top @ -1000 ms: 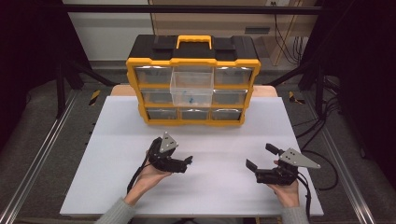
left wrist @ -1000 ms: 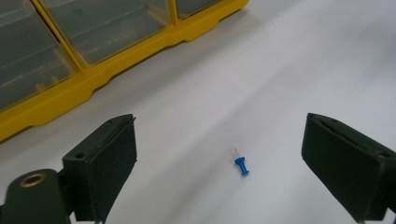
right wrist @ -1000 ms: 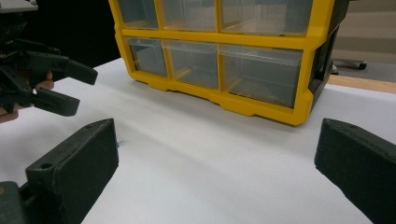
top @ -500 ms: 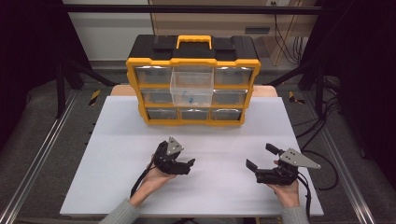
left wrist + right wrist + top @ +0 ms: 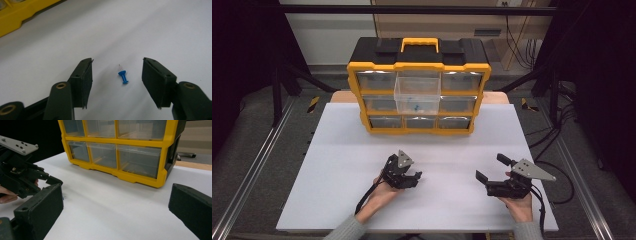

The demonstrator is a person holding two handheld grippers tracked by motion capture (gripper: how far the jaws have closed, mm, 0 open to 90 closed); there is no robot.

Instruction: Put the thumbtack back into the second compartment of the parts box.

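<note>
A blue pushpin (image 5: 123, 76) is lying on the white counter (image 5: 337, 170), sitting between the spread jaws of the left gripper (image 5: 117, 75), touching neither; the right gripper (image 5: 493, 174) is hovering well apart, released too; behind, a yellow drawer organizer (image 5: 418, 90) is standing with one clear drawer (image 5: 417, 95) pulled out.

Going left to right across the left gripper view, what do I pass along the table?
Left gripper's one finger → blue pushpin lying on the white table → the other finger. The pin lies in the gap between them, touching neither.
</note>
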